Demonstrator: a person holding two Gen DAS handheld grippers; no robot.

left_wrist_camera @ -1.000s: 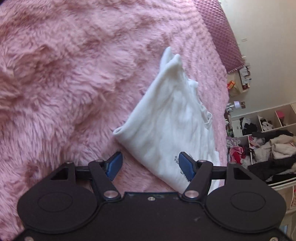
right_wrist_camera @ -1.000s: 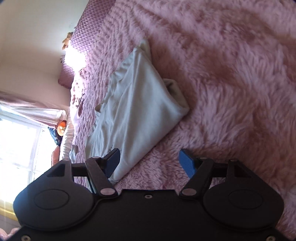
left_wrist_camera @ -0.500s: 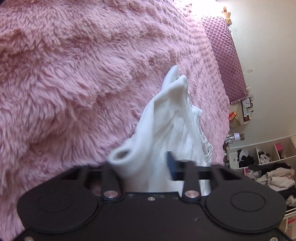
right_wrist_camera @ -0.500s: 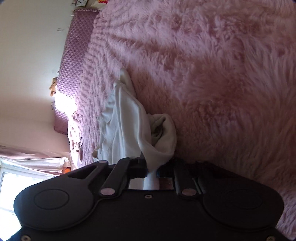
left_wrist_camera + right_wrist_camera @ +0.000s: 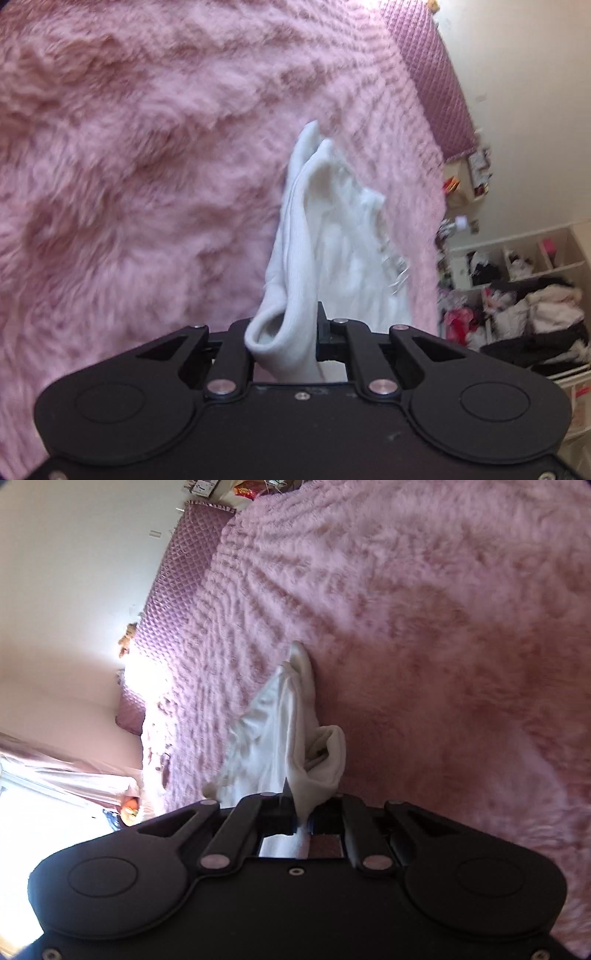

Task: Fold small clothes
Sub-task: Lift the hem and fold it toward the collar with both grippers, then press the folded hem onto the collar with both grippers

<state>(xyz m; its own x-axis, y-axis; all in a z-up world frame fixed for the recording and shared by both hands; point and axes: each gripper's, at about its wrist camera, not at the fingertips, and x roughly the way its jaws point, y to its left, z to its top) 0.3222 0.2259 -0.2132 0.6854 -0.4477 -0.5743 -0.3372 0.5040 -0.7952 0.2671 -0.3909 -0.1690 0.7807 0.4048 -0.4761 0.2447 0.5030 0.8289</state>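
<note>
Pink shag blanket (image 5: 147, 184) across bed, quilted headboard (image 5: 436, 85) behind, cluttered shelves (image 5: 524, 280) by far wall. White garment (image 5: 332, 236) bunched and drawn up off blanket between both grippers, far tip down on fur. Left gripper (image 5: 284, 343) clenched on one rolled corner, cloth pinched between jaws. Right gripper (image 5: 301, 812) likewise clamped on opposite corner; folded edge (image 5: 328, 753) puckered open just above. Layers already doubled, so judged at least one fold made. Current step judged a second fold: near edge raised, not yet carried over. Left to do, by estimate: bring held corners across to far tip, lay down, release, flatten. Frilled hem (image 5: 391, 258) loose on right side, likely to need tidying. No other garments seen on bed; count remaining unknown. Left view blurred.
</note>
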